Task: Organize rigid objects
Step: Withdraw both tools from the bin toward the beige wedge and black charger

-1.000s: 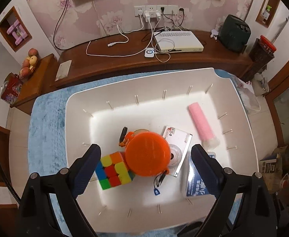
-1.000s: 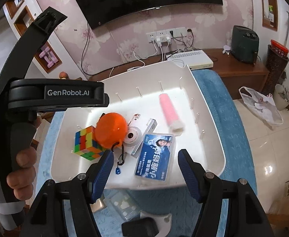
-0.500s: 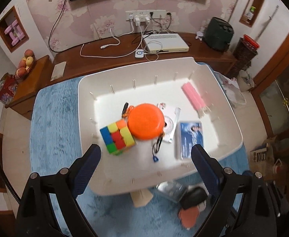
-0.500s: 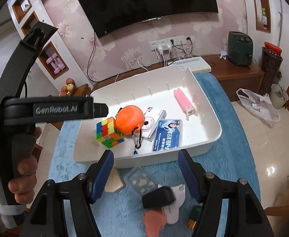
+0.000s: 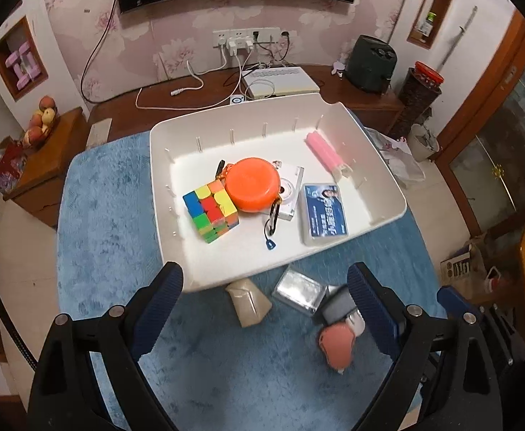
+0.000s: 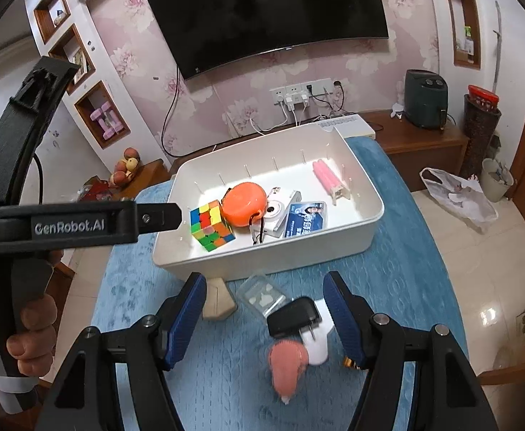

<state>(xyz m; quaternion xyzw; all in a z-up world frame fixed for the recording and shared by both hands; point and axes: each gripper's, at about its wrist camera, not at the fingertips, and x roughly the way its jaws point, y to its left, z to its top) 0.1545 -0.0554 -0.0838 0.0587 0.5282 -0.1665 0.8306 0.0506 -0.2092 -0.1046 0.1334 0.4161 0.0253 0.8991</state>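
A white bin (image 5: 176,251) (image 6: 269,258) on the blue mat holds a colour cube (image 5: 210,210) (image 6: 210,224), an orange round case (image 5: 253,188) (image 6: 244,203), a white camera (image 6: 276,213), a blue card box (image 5: 323,213) (image 6: 303,219) and a pink tube (image 5: 325,152) (image 6: 327,176). In front of the bin lie a beige block (image 5: 248,303) (image 6: 217,300), a clear case (image 5: 300,291) (image 6: 262,296), a black plug (image 6: 293,316) and a pink piece (image 5: 336,344) (image 6: 287,364). My left gripper (image 5: 262,305) hangs open over the mat. My right gripper (image 6: 264,316) is open above the loose pieces.
A wooden cabinet (image 5: 363,89) behind the mat carries a white set-top box (image 5: 282,80), cables and a dark green appliance (image 6: 424,98). A television (image 6: 262,14) hangs on the wall. A hand (image 6: 32,330) grips the left tool. A white bag (image 6: 456,197) lies on the floor.
Both grippers have pulled back and up from over the bin. The bin now sits farther off, and the loose pieces on the mat in front of it have come into view.
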